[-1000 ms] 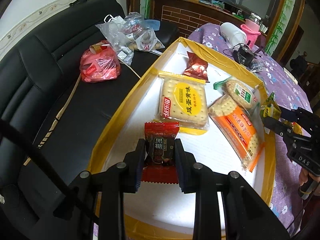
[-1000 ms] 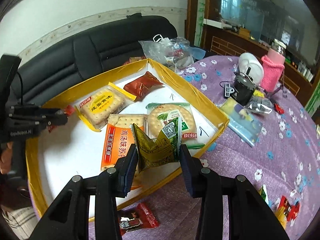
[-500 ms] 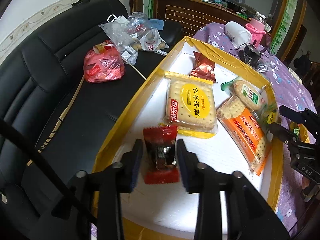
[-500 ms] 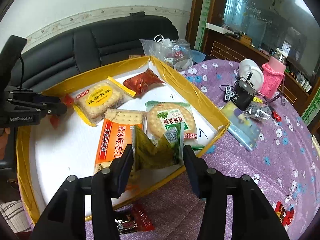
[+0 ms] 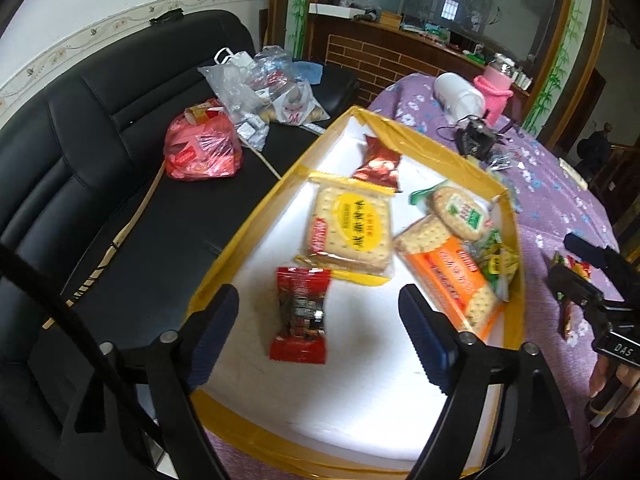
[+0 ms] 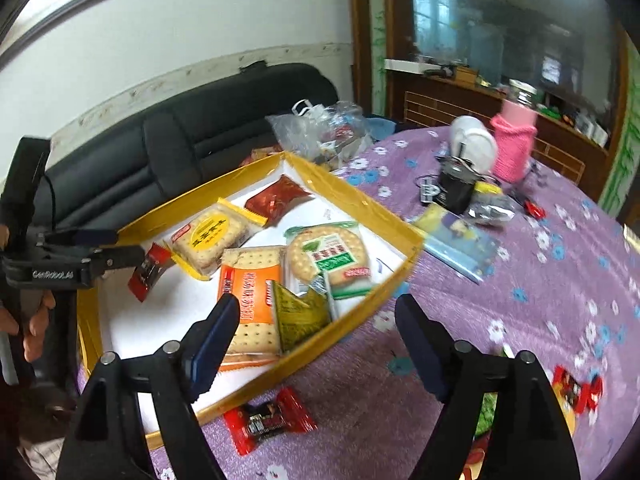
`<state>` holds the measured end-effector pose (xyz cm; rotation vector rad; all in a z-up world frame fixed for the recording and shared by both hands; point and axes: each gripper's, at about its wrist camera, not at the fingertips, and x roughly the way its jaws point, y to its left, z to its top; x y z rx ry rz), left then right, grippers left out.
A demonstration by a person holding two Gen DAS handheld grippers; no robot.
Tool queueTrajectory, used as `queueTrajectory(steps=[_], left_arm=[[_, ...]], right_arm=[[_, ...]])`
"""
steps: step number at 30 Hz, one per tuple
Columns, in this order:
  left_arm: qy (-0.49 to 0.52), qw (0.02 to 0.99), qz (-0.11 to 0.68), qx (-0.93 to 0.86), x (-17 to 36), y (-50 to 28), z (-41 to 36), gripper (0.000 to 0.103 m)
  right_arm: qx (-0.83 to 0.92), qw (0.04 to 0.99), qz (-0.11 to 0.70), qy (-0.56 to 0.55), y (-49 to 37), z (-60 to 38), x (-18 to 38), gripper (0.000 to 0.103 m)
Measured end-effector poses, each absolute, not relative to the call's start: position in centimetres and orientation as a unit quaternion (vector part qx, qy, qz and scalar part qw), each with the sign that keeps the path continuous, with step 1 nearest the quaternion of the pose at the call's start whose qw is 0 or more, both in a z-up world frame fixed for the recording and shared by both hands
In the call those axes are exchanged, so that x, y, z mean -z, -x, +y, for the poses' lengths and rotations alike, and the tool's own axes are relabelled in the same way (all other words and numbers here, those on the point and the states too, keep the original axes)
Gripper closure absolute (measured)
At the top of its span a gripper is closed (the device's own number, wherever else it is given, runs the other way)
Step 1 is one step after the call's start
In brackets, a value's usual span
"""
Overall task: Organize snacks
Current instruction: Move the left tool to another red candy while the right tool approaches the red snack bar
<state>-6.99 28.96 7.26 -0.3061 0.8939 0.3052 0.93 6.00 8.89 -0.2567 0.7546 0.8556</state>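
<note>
- The yellow box [image 5: 256,216] with a white floor sits in the middle of both views, on the purple flowery surface [image 6: 560,280].
- A red candy [image 5: 300,314] lies flat in the box, low in the left view, between the left tongs' [image 5: 318,334] fingers but not touching them.
- The left tongs are spread wide and hold nothing.
- A square cracker pack [image 5: 350,232] with a yellow label lies just above the candy.
- An orange cracker pack [image 6: 250,296] and a round cracker pack [image 6: 330,256] lie side by side.
- A green and yellow packet [image 6: 298,314] leans in the box corner.
- The right tongs [image 6: 318,346] are spread wide and hold nothing.
- Another red candy [image 6: 268,420] lies on the surface just outside the box, at the bottom of the right view.
</note>
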Motion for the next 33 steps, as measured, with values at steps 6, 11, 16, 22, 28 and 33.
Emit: queueTrajectory(steps=[6,11,16,22,28,33], left_arm=[[0.146,0.882,0.432,-0.115,-8.3,6.3,26.5,0.015],[0.138,0.887,0.434,-0.076,-8.9,5.7,23.3,0.011],[0.119,0.889,0.441,-0.04,-9.1,4.8,20.1,0.011],[0.086,0.889,0.45,0.012,-9.3,4.0,15.6,0.011],[0.067,0.871,0.478,0.084,-7.8,3.2,11.0,0.011],[0.049,0.853,0.513,0.083,-5.5,1.9,9.5,0.012]], right_arm=[[-0.402,0.826,0.388,0.074,-1.2,3.9,-8.7,0.02],[-0.39,0.826,0.405,0.036,-2.0,0.7,-8.8,0.02],[-0.358,0.842,0.404,0.006,-3.1,-3.3,-9.2,0.02],[-0.325,0.853,0.406,-0.04,-4.5,-7.9,-9.1,0.02],[-0.313,0.855,0.406,-0.08,-5.6,-10.2,-8.6,0.02],[-0.326,0.849,0.407,-0.08,-5.5,-10.2,-8.5,0.02]])
